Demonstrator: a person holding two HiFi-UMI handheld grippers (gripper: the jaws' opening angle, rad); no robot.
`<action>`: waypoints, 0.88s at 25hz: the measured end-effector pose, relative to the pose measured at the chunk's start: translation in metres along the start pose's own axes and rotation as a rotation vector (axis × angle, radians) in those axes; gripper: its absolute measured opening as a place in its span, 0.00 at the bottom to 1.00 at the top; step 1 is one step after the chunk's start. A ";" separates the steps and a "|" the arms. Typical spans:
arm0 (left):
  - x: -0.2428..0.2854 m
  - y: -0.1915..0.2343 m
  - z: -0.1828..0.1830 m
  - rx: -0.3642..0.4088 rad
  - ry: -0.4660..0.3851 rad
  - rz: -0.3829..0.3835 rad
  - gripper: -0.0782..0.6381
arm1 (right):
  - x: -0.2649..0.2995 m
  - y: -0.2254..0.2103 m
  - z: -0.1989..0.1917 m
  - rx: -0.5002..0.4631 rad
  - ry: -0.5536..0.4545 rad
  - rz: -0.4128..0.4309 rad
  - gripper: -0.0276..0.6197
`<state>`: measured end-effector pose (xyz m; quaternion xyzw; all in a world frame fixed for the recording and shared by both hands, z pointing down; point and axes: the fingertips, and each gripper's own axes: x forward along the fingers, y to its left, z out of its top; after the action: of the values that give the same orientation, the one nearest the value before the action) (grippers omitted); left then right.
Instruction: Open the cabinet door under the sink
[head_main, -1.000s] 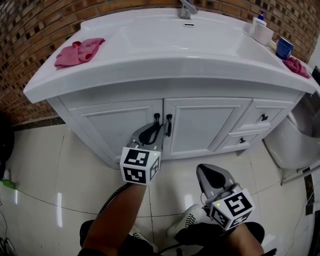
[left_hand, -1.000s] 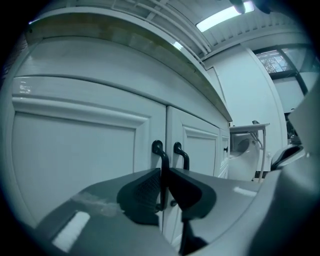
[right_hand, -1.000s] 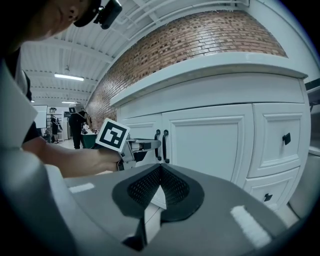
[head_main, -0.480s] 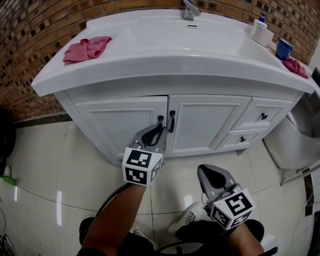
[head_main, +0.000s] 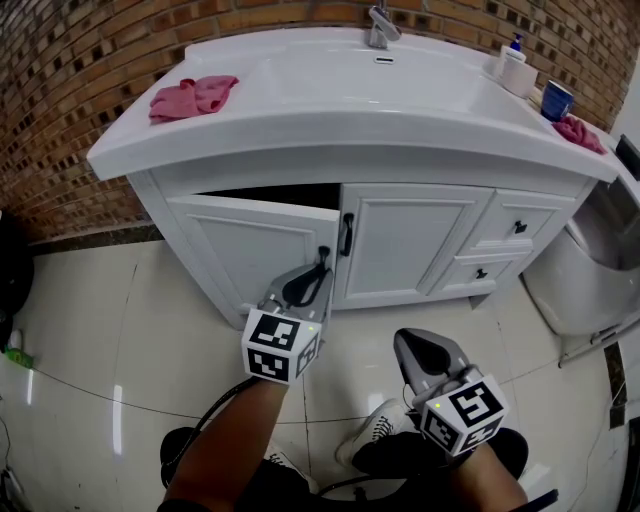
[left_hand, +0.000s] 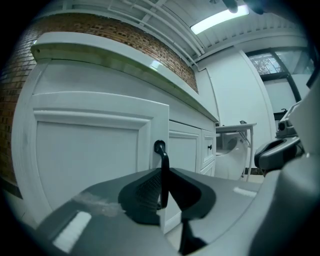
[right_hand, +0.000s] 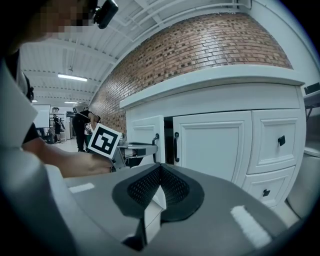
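The left cabinet door (head_main: 250, 250) under the white sink (head_main: 300, 135) stands ajar, with a dark gap along its top and right edge. My left gripper (head_main: 318, 268) is shut on its black handle (head_main: 323, 258). In the left gripper view the handle's bar (left_hand: 163, 170) runs down between the pads (left_hand: 145, 190) in front of the door panel (left_hand: 90, 160). The right door (head_main: 410, 240), with its own black handle (head_main: 347, 235), stays closed. My right gripper (head_main: 425, 345) hangs lower right, away from the cabinet, shut on nothing (right_hand: 160, 170).
Two small drawers (head_main: 515, 228) sit right of the doors. On the counter are a pink cloth (head_main: 193, 97), a faucet (head_main: 378, 25), a soap bottle (head_main: 512, 62), a blue cup (head_main: 556, 100) and another pink cloth (head_main: 578, 132). A white fixture (head_main: 580, 280) stands at the right; a shoe (head_main: 375, 435) is below.
The left door has swung from closed to ajar. My left gripper has drawn back toward me with the handle. The right gripper has barely shifted.
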<state>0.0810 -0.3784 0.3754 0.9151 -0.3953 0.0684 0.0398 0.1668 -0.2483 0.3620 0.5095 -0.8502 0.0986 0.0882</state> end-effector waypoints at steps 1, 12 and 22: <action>-0.005 -0.002 -0.001 0.002 -0.001 -0.004 0.17 | -0.002 0.003 0.000 -0.002 -0.002 0.000 0.05; -0.062 -0.017 -0.012 0.000 -0.016 -0.010 0.17 | -0.019 0.037 -0.005 -0.002 -0.017 0.026 0.05; -0.109 -0.019 -0.021 0.001 -0.022 -0.024 0.17 | -0.021 0.079 -0.010 -0.013 -0.026 0.082 0.05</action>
<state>0.0192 -0.2843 0.3790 0.9205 -0.3847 0.0578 0.0357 0.1069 -0.1914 0.3598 0.4749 -0.8721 0.0899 0.0763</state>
